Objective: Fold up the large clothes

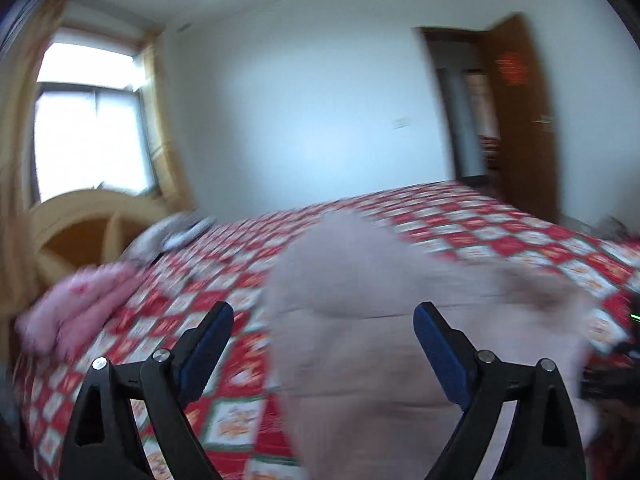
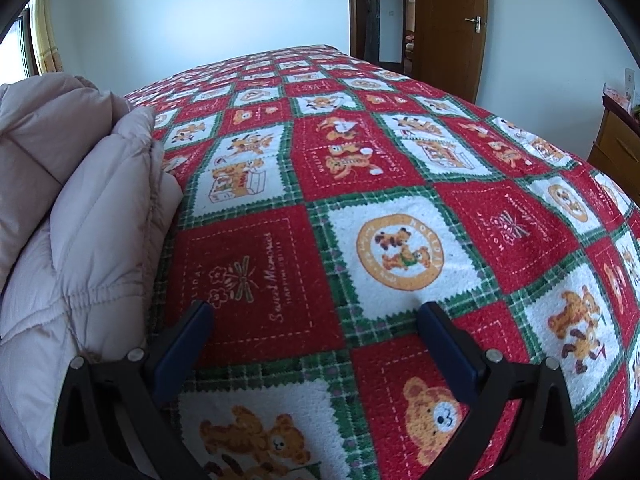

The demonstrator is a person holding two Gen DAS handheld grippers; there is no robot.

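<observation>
From the left wrist view everything is smeared by blur, so detail is thin. The left gripper has its jaws spread wide with nothing between them, and it sits above a pale beige padded coat that lies on the red-and-white patchwork bedspread. The coat reads as a rounded, bunched mass running away from the camera; whether any fold is laid in it I cannot tell here. A pink garment lies near the far left edge of the bed, well apart from the coat, beside the wooden headboard

From the right wrist view the picture is sharp. The right gripper also stands wide open and empty, over bare bedspread with its teddy-bear squares. The padded coat is just to its left, its quilted panels doubled over one another in thick layers, with a stitched, gathered edge near the left finger. The open door is beyond the bed

My judgement: the coat looks at least partly folded into a bulky bundle, with neither tool gripping it; tidying or a last fold may be left, and the pink garment looks unfolded
</observation>
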